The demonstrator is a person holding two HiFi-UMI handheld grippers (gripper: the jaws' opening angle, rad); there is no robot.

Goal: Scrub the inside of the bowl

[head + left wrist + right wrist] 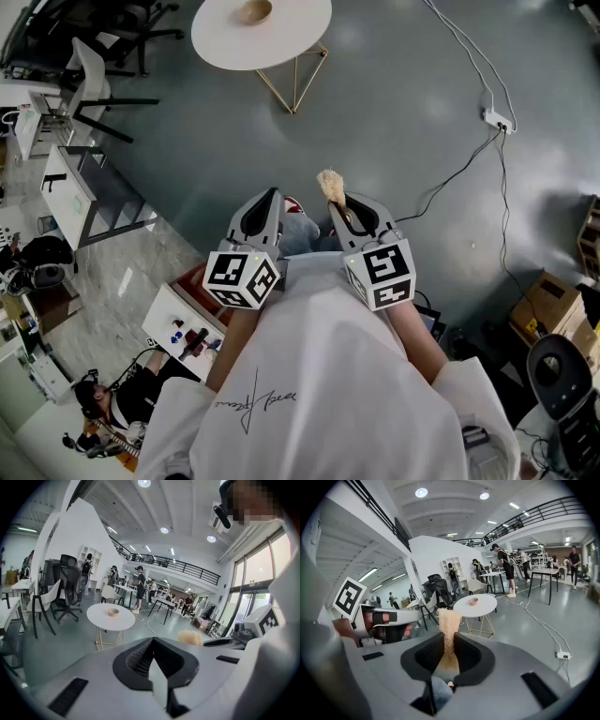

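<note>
Well short of the bowl [254,11], we hold both tools close in front of us.
Our right tool [449,644] is clamped on a tan scrub brush [449,620], whose bristly head sticks up past the jaws. Our left tool [151,653] is closed, with nothing between its jaws. The bowl sits near the middle of a round white tabletop [305,33] across the grey floor [403,122], well apart from both tools.
</note>
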